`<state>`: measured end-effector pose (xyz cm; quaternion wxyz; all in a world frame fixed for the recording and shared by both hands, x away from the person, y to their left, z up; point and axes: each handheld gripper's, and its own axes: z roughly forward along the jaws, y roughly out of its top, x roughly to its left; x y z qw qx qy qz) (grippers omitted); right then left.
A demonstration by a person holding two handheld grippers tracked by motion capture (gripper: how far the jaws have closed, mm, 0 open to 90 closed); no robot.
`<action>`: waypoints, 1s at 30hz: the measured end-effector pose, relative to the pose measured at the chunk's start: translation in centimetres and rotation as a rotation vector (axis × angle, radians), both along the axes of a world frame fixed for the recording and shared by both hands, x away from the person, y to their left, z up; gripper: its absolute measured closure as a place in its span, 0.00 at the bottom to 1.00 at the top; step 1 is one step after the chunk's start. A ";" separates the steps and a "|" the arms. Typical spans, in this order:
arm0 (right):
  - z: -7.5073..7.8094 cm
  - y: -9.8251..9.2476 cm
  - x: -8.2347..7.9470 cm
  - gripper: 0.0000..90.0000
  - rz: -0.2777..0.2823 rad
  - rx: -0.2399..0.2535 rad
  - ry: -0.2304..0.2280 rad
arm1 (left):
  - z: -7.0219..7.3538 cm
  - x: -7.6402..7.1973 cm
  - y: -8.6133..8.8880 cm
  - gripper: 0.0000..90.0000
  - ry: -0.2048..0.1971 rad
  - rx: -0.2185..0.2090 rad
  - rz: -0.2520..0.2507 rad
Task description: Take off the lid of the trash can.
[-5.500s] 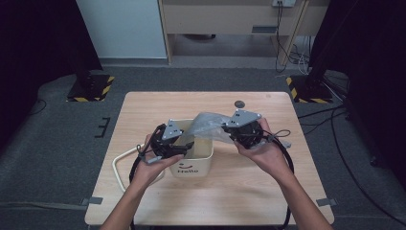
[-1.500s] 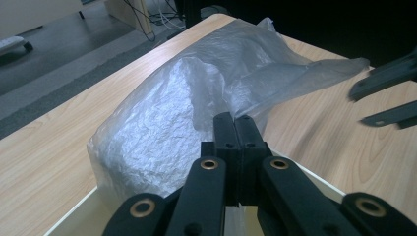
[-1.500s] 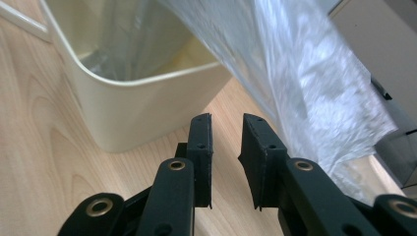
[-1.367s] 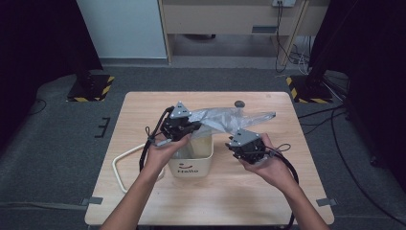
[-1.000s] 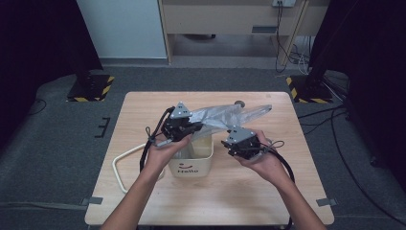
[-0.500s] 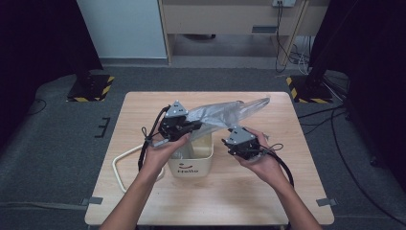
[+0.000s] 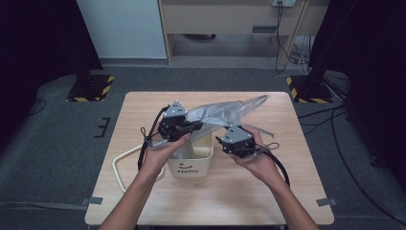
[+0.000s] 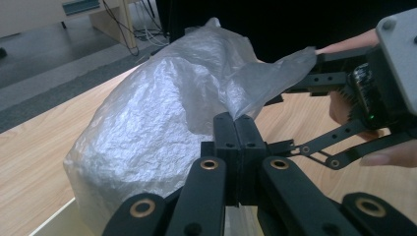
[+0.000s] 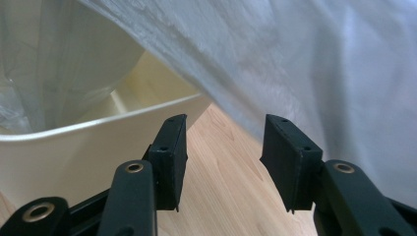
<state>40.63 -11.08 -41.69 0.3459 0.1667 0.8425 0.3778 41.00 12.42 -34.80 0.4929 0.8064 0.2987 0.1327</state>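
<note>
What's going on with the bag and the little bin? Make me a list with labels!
work: lining the bin with a plastic bag
bin: cream, upright on the wooden table, "Hello" on its front
plastic bag: thin, crinkly, partly inside the bin, the rest stretched up and to the right
left gripper: fingers shut on the bag's edge
right gripper: fingers apart, nothing between them, just under the bag beside the bin's rim
</note>
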 end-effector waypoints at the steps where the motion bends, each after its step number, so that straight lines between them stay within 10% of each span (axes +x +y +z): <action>1: 0.0 0.1 0.0 0.58 0.000 -0.007 -0.004 | 0.1 -0.1 0.0 1.00 0.001 0.002 -0.004; 17: -0.1 0.7 0.6 0.57 -0.008 -0.007 -0.058 | 0.7 -0.2 -0.5 1.00 0.013 -0.016 -0.036; 30: 0.4 1.0 0.6 0.96 0.021 0.014 -0.058 | 0.6 -0.3 0.0 1.00 0.022 -0.028 -0.032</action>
